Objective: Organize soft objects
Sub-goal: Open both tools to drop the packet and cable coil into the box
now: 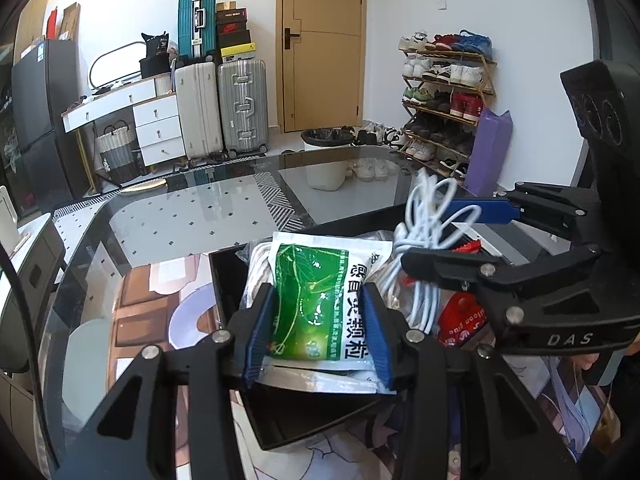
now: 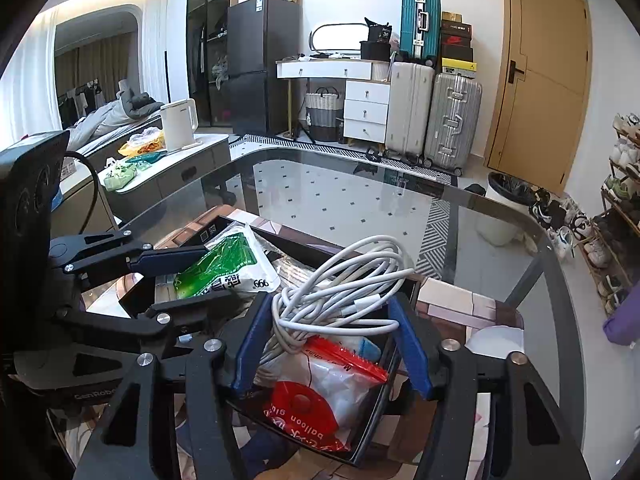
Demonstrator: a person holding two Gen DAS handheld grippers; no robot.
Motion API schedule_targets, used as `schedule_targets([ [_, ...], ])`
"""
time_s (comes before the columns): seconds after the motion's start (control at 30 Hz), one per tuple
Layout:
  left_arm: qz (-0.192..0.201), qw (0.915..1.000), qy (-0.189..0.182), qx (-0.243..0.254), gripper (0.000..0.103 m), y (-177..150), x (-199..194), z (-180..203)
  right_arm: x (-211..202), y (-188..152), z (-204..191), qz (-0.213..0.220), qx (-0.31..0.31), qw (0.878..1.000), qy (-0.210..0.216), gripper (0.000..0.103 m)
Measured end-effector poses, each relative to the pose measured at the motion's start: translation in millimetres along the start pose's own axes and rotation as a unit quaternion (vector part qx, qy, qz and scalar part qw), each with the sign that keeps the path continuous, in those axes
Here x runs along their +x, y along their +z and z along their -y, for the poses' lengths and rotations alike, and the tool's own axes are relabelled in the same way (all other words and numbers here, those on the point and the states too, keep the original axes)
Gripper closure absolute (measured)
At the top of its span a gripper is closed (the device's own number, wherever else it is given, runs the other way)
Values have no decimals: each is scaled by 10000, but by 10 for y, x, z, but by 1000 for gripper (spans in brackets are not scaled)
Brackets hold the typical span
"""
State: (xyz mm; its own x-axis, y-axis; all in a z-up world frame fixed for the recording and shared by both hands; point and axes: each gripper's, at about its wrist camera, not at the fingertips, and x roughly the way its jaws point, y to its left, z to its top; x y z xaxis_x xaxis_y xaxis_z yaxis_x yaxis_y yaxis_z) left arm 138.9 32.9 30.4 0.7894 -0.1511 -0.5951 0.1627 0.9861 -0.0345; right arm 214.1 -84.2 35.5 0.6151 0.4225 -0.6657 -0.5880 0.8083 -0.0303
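Observation:
A black tray (image 1: 224, 280) (image 2: 372, 428) on the glass table holds soft items. My left gripper (image 1: 316, 292) (image 2: 220, 276) has a green and white medicine packet (image 1: 312, 264) (image 2: 224, 264) bowed between its blue pads, which touch both edges; the packet lies over other bags at the tray's left. My right gripper (image 2: 330, 302) (image 1: 428, 232) brackets a coiled white cable (image 2: 340, 280) (image 1: 424, 204), with loops against both pads. Under the cable sits a red and clear balloon glue bag (image 2: 304, 412) (image 1: 460, 320).
The glass table (image 2: 360, 200) stretches ahead, with a printed mat (image 1: 136, 292) under the tray. A white bin (image 1: 324, 160), a shoe rack (image 1: 444, 96) and suitcases (image 1: 240, 108) stand beyond it. A side counter with a white kettle (image 2: 178, 124) is at the left.

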Motion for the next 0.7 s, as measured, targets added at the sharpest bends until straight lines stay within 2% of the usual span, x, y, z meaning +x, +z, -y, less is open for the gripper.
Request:
schedule_targets([
  [0.13, 18, 10000, -32, -31, 48, 7, -36, 4, -171, 17, 26, 306, 135, 9994, -39, 16],
  [0.23, 46, 10000, -22, -14, 44, -2, -101, 5, -330, 4, 56, 467, 178, 9986, -149, 12],
  [0.3, 87, 9999, 65, 16, 38, -12, -173, 11, -428, -29, 56, 529, 195, 9982, -193, 3],
  [0.37, 158, 9998, 130, 30, 33, -17, -241, 13, -532, -82, 62, 629, 232, 9975, -236, 2],
  [0.4, 187, 9997, 146, 20, 22, -22, -283, 11, -574, -105, 67, 647, 278, 9973, -216, 2],
  [0.5, 338, 9992, 181, -78, 3, -70, -413, -17, -666, -184, 95, 725, 430, 9963, -147, 1],
  [0.57, 416, 9987, 271, -121, 0, -118, -476, -28, -710, -248, 70, 761, 484, 9959, -122, 1],
  [0.7, 558, 9970, 513, -132, 0, -218, -545, -51, -749, -432, -15, 805, 542, 9953, -14, 1],
])
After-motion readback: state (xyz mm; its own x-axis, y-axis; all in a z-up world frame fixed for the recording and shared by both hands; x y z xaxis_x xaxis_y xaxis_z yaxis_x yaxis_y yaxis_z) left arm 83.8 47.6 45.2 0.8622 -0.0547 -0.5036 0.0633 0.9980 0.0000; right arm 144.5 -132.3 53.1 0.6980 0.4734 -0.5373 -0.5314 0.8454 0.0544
